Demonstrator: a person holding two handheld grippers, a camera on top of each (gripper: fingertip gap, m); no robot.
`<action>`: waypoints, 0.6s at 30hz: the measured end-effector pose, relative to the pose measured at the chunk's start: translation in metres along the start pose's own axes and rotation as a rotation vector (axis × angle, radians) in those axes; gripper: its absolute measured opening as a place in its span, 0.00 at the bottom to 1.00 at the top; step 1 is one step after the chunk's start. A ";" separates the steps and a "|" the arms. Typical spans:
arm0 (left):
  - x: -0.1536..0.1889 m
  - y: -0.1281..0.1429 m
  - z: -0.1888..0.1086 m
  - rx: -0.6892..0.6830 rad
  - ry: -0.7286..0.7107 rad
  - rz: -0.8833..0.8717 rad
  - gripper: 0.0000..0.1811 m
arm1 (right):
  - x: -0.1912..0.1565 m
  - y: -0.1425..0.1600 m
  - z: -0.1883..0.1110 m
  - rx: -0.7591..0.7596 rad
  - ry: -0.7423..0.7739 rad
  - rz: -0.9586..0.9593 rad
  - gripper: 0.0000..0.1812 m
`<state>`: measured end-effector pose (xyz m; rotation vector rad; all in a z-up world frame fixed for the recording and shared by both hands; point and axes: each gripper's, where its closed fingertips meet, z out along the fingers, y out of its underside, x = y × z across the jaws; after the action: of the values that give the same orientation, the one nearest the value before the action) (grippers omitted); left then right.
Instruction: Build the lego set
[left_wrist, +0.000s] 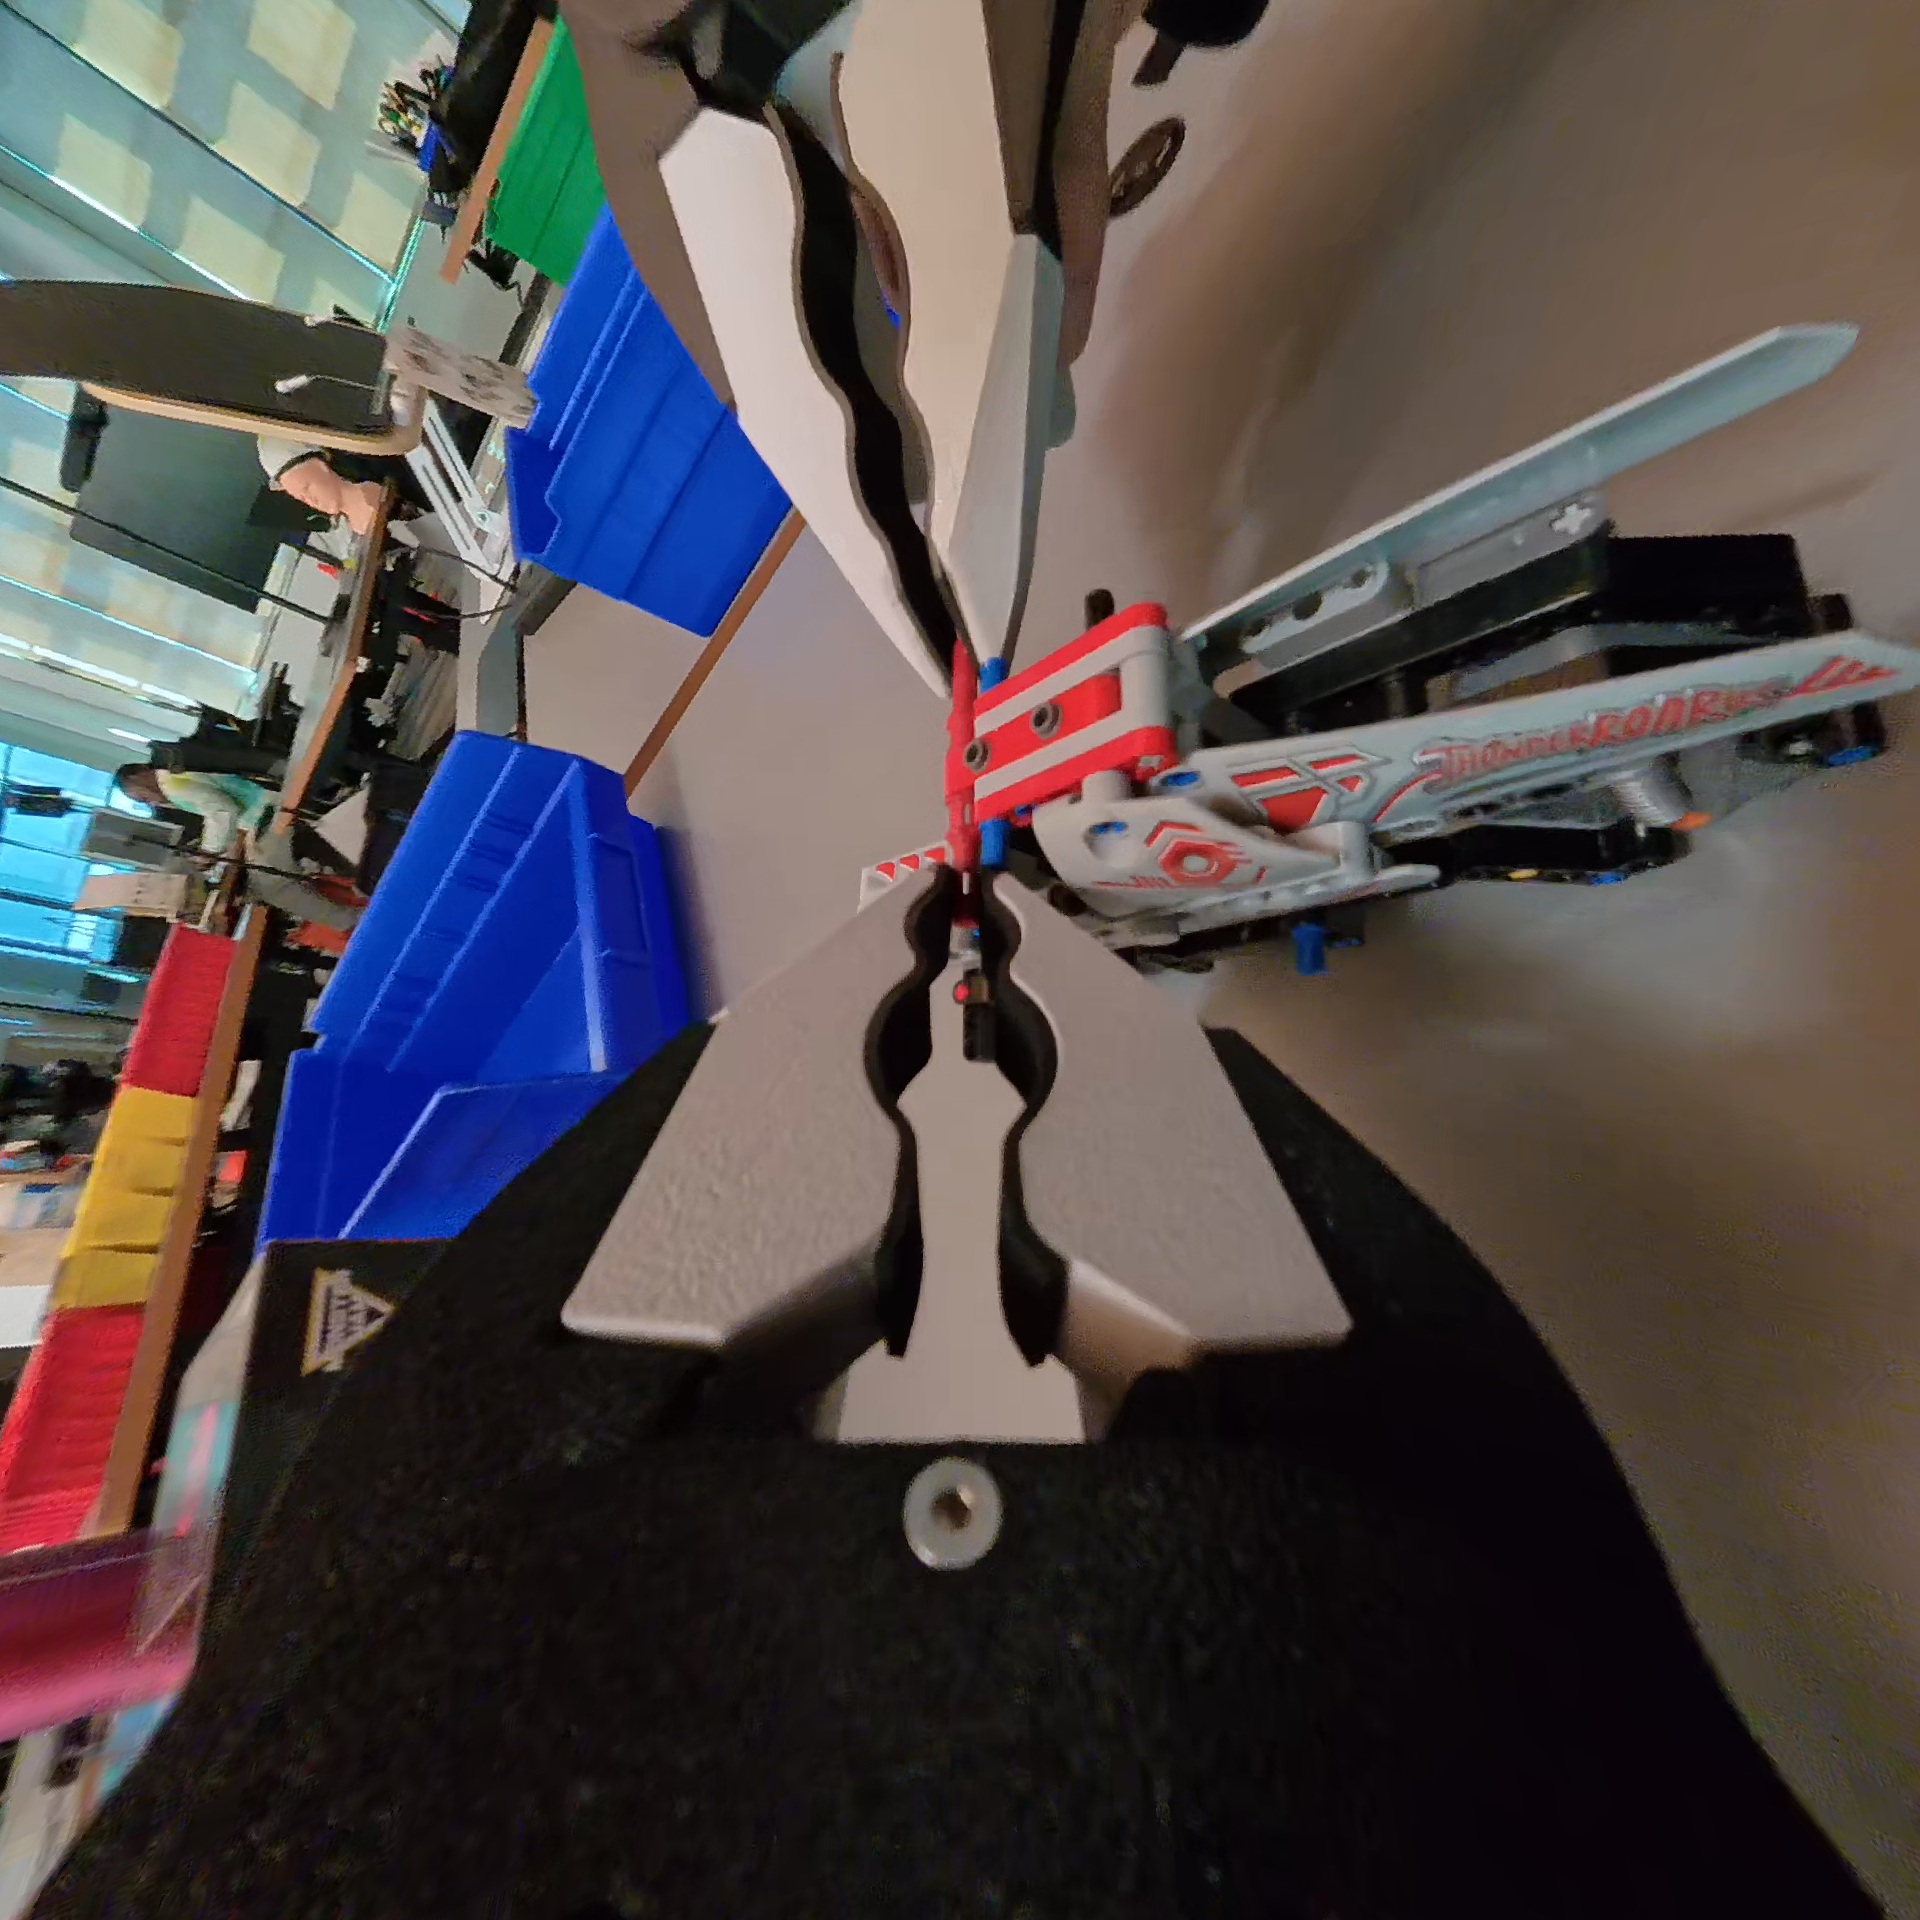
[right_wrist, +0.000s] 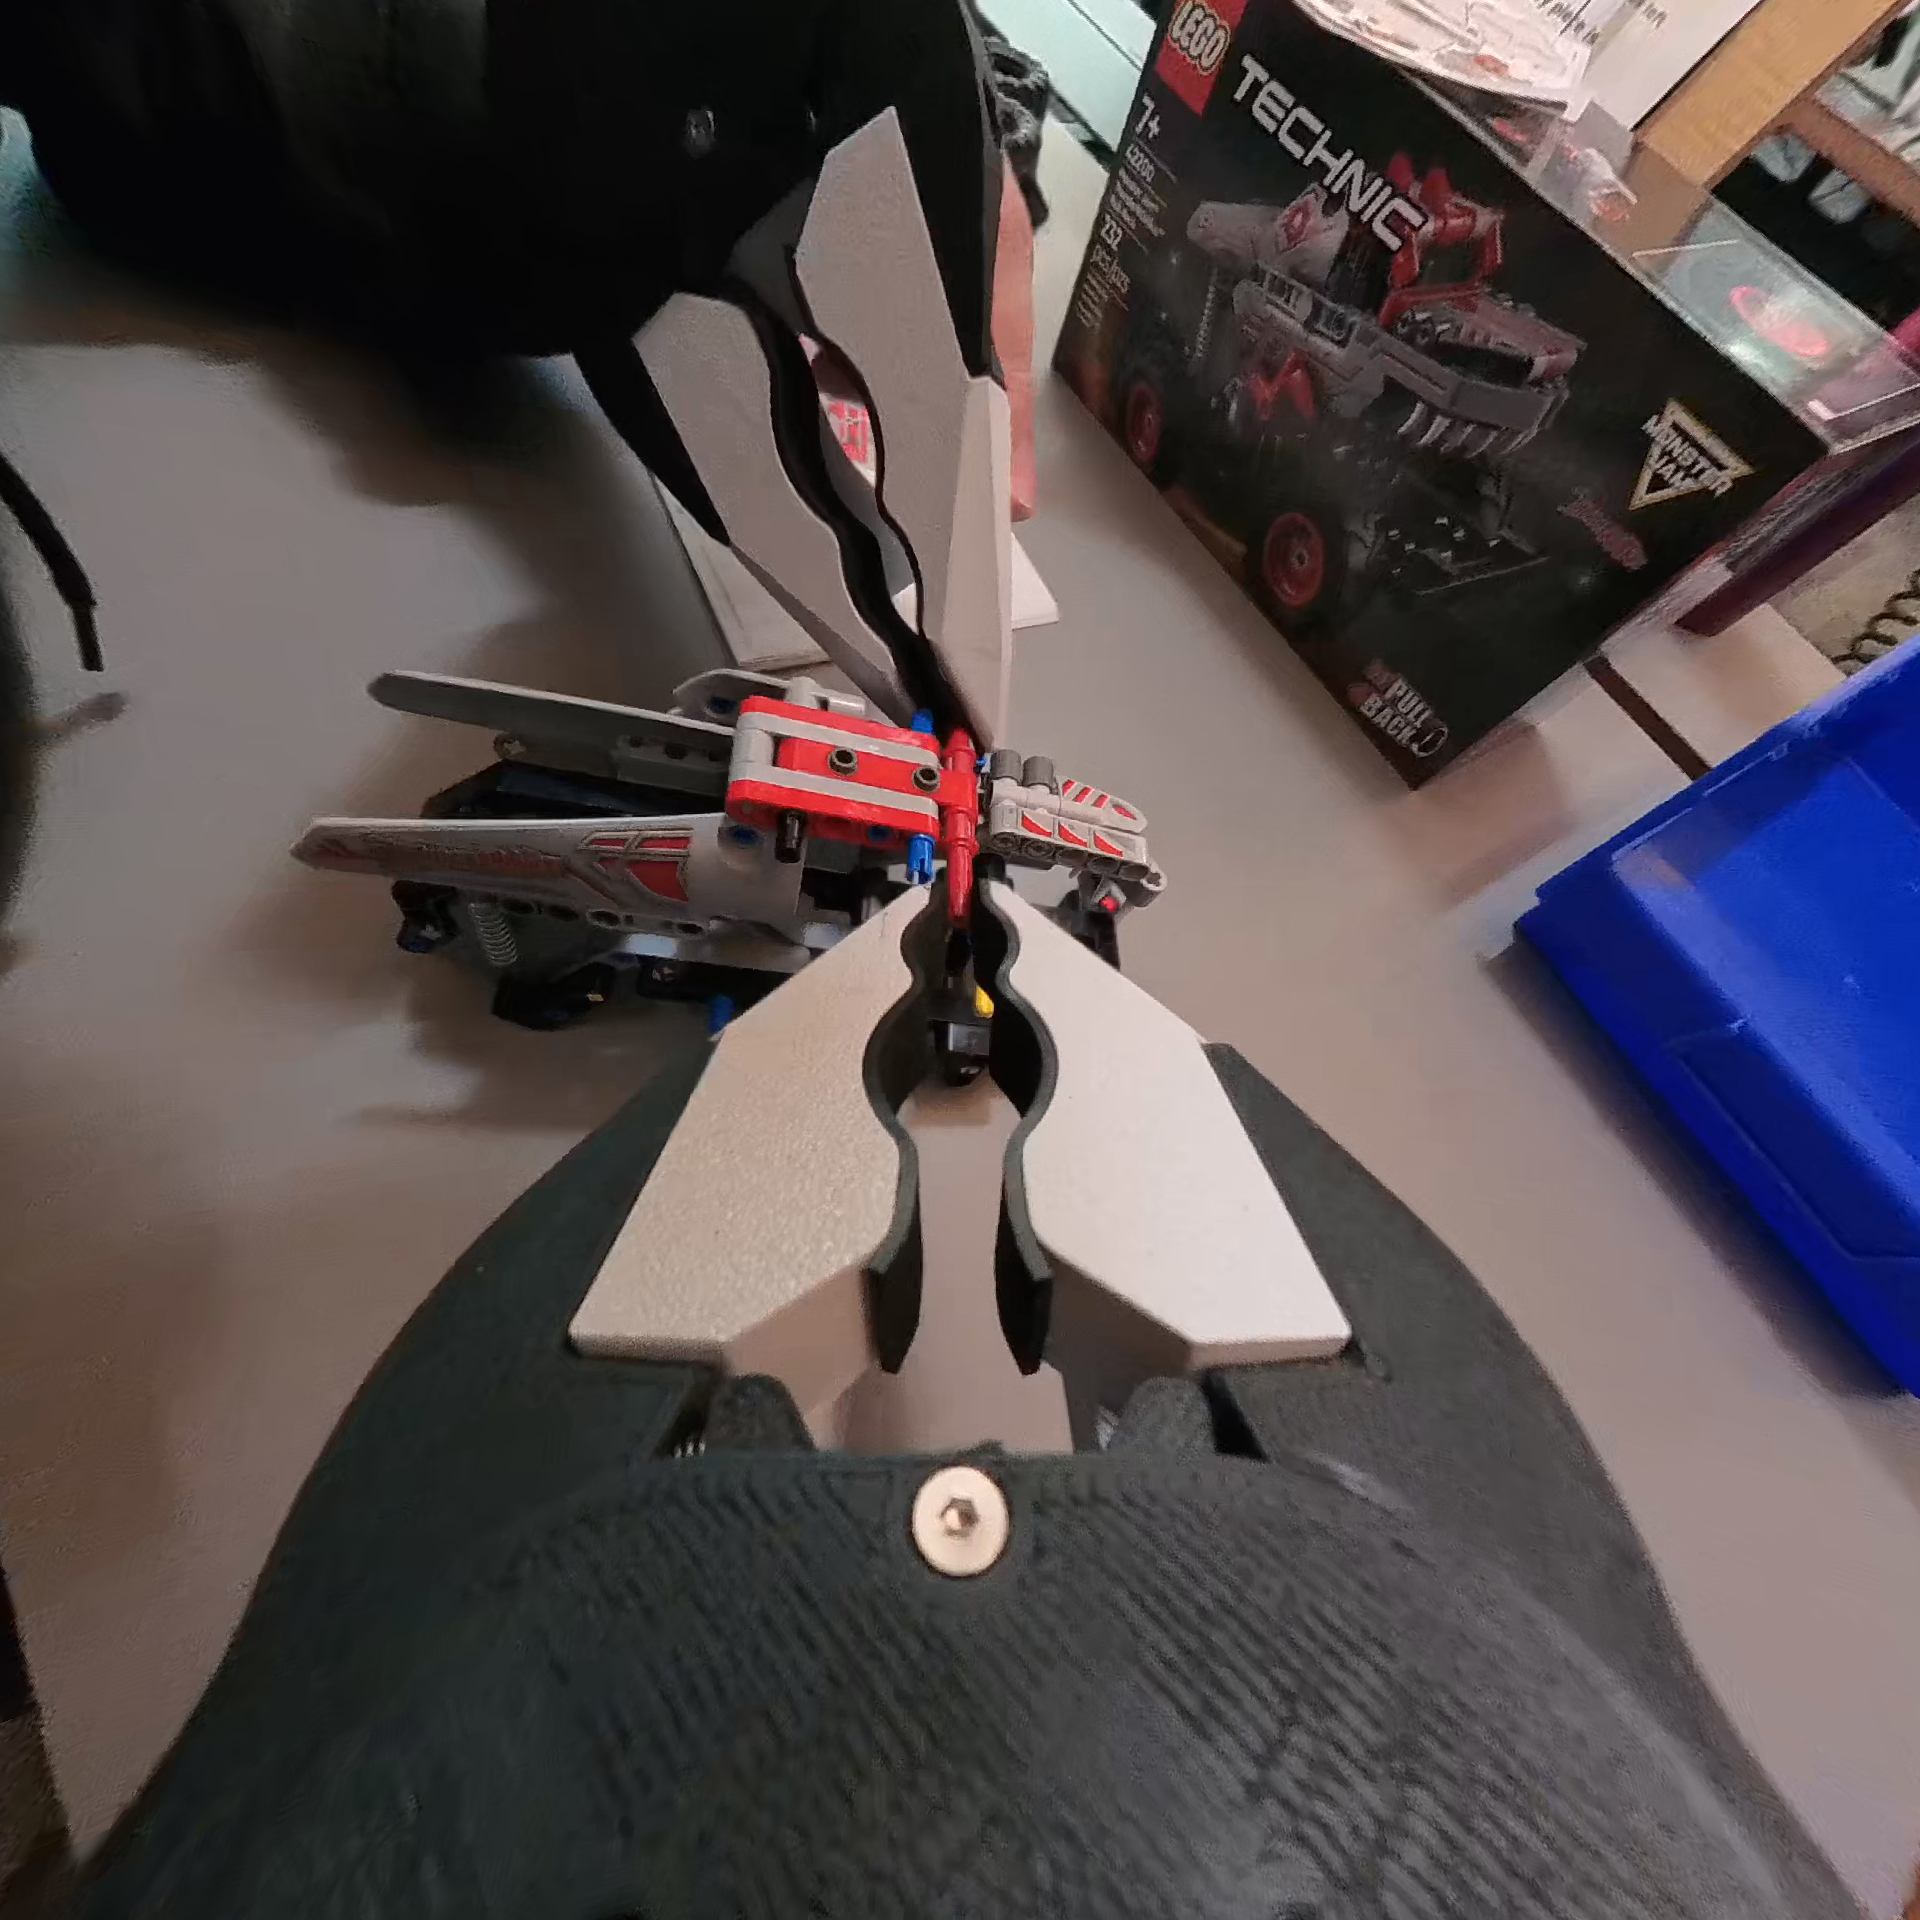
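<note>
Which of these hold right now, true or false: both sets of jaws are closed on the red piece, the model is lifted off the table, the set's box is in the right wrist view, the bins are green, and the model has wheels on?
1. Both grippers, left and right, have jaws pinched on the thin red piece. True.
2. The model is lifted off the table. False: it rests on it.
3. The set's box stands in the right wrist view. True.
4. The bins are green. False: they are blue.
5. Wheels are fitted. False: none are visible on the model.
</note>
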<state>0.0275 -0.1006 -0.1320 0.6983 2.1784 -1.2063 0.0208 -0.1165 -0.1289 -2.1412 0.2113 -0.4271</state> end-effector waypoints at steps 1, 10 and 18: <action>0.001 0.000 -0.001 0.012 0.003 -0.010 0.01 | -0.001 -0.001 0.000 0.012 -0.017 0.023 0.01; 0.003 0.008 -0.004 0.031 0.048 -0.078 0.05 | -0.005 0.001 -0.008 0.090 -0.038 0.115 0.02; -0.003 0.006 -0.002 0.024 0.011 -0.104 0.01 | -0.004 0.004 -0.014 0.061 -0.009 0.081 0.01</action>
<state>0.0335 -0.0965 -0.1325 0.6094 2.2366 -1.2850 0.0118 -0.1283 -0.1260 -2.0670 0.2761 -0.3720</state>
